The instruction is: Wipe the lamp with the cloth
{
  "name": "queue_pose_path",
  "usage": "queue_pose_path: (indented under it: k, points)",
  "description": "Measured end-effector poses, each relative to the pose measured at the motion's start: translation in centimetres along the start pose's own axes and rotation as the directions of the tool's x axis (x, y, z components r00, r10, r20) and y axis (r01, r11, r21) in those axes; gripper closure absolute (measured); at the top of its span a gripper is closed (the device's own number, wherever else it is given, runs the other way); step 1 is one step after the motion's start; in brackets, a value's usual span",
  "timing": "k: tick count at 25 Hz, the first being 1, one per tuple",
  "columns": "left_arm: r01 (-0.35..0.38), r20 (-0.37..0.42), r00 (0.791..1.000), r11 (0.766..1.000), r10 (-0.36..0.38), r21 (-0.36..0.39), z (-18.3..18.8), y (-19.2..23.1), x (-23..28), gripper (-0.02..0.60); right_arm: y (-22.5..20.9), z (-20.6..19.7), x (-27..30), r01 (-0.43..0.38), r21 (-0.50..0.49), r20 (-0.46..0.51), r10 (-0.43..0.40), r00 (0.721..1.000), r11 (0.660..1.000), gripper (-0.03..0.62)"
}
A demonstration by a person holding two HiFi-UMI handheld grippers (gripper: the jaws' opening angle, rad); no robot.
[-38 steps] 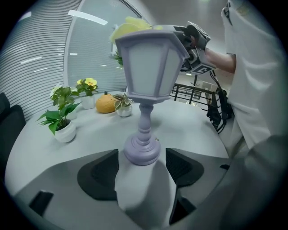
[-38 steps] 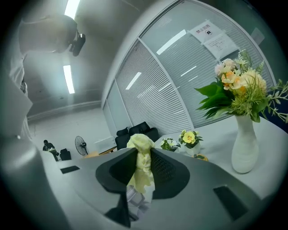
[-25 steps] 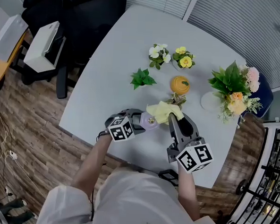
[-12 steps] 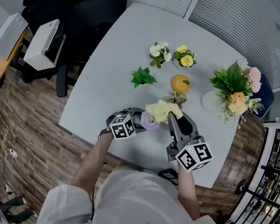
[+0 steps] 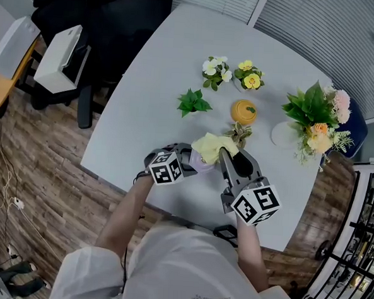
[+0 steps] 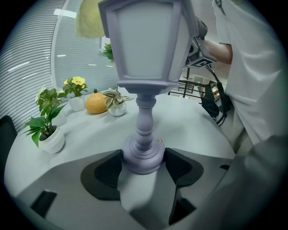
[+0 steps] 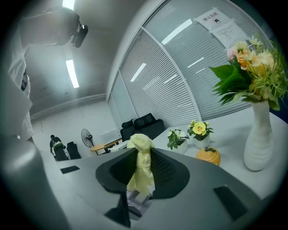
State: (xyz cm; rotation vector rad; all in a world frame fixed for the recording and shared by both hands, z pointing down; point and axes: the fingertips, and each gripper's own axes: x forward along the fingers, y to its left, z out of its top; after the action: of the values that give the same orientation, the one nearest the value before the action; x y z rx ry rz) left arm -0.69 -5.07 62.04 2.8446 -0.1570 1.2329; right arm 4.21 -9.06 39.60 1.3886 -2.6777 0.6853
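A lilac lantern-shaped lamp (image 6: 144, 67) stands on the white table (image 5: 152, 99), and my left gripper (image 6: 143, 164) is shut on its round base. From the head view only the lamp (image 5: 197, 163) top peeks out beneath the yellow cloth (image 5: 211, 145), which lies over it. My right gripper (image 7: 143, 173) is shut on the yellow cloth (image 7: 141, 166), a bunched strip pinched between the black pads. In the head view the right gripper (image 5: 225, 159) reaches in from the right, just over the lamp.
Small potted plants (image 5: 193, 104), two flower pots (image 5: 232, 74), an orange pumpkin-shaped ornament (image 5: 243, 111) and a white vase of flowers (image 5: 310, 121) stand beyond the lamp. A black office chair (image 5: 119, 21) sits at the table's far left. The table's near edge runs just below the grippers.
My right gripper has carried the cloth a little left, further over the lamp top. The left gripper and lamp have stayed in place.
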Motion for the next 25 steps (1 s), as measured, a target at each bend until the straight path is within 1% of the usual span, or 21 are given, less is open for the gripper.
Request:
queue_pose_path:
  k: [3,8,11,25]
  points:
    - [0.0,0.0,1.0,1.0,0.0,0.0,0.0,0.0,-0.1,0.276,0.3,-0.5,0.5,-0.006,-0.019,-0.025,0.006,1.0,1.0,0.496]
    - [0.001,0.0,1.0,1.0,-0.001,-0.001,0.0,0.0,-0.2,0.276,1.0,-2.0,1.3,-0.017,-0.103,-0.095,0.008,0.995,0.995,0.496]
    - [0.0,0.0,1.0,1.0,0.0,0.0,0.0,0.0,-0.1,0.276,1.0,-2.7,1.5,-0.023,-0.135,-0.117,0.007,0.993,0.991,0.496]
    - [0.009,-0.009,1.0,1.0,-0.009,-0.007,0.0,0.0,0.0,0.276,0.6,-3.2,0.2,0.007,-0.157,-0.133,-0.028,0.991,0.988,0.496]
